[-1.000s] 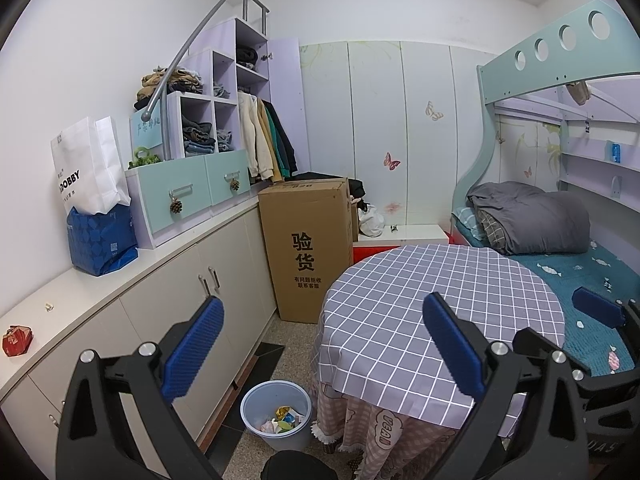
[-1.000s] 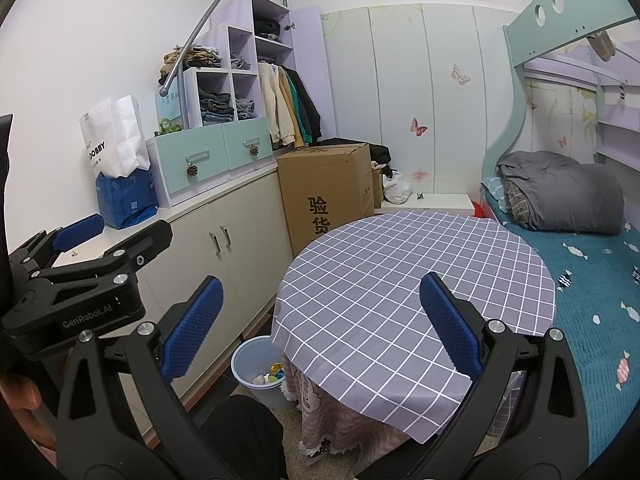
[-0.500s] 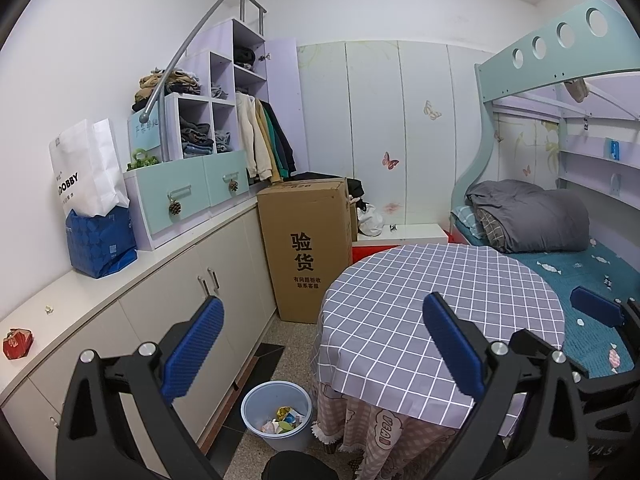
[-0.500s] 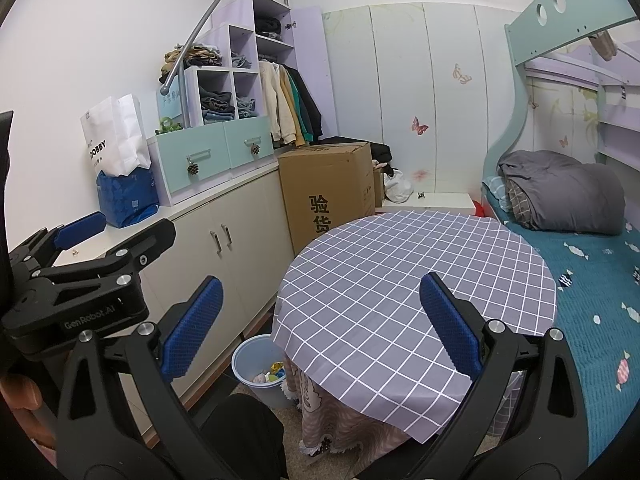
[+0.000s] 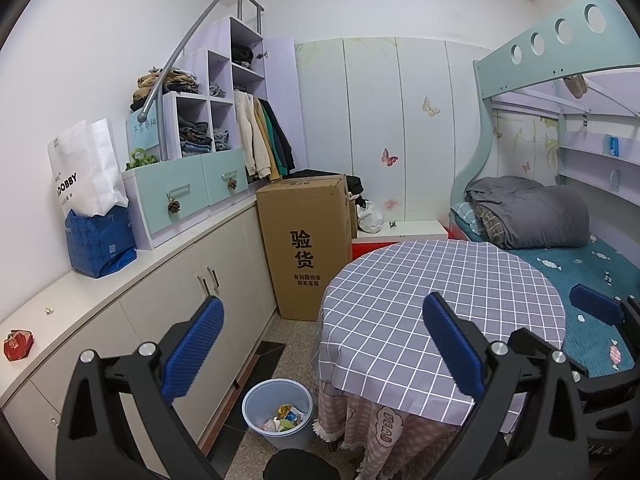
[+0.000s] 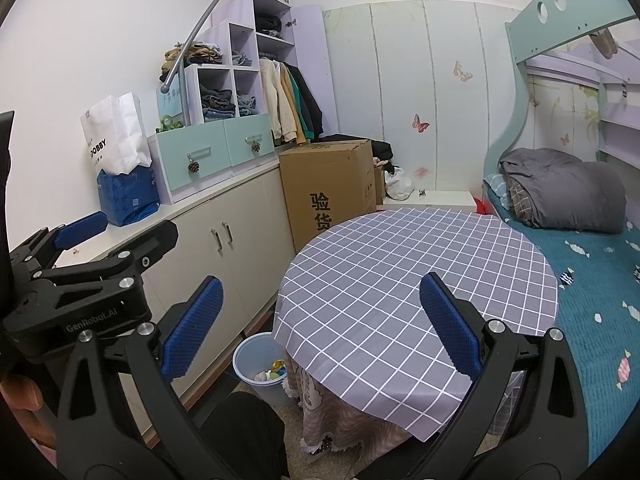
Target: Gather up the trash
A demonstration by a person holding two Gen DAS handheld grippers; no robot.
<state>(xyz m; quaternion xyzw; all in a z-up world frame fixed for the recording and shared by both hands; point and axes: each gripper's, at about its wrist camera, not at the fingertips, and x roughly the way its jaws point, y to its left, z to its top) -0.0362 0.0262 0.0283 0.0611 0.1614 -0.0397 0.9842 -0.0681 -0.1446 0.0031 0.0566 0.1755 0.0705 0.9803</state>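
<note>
bin (image 6: 256, 356) partly behind tablecloth (image 6: 400, 280), its trash (image 5: 285, 420) too small to ID

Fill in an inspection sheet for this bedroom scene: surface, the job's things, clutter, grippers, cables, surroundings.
Surface: round table under checked cloth, nothing seen on it.
Job's things: blue waste bin on the floor beside the table, holding wrappers; small red wrapper on the counter.
Clutter: cardboard box, white paper bag.
Grippers: left hand-held gripper open, empty; right hand-held gripper open, empty.
Cables: nothing seen.
Surroundings: bunk bed, cabinets.
</note>
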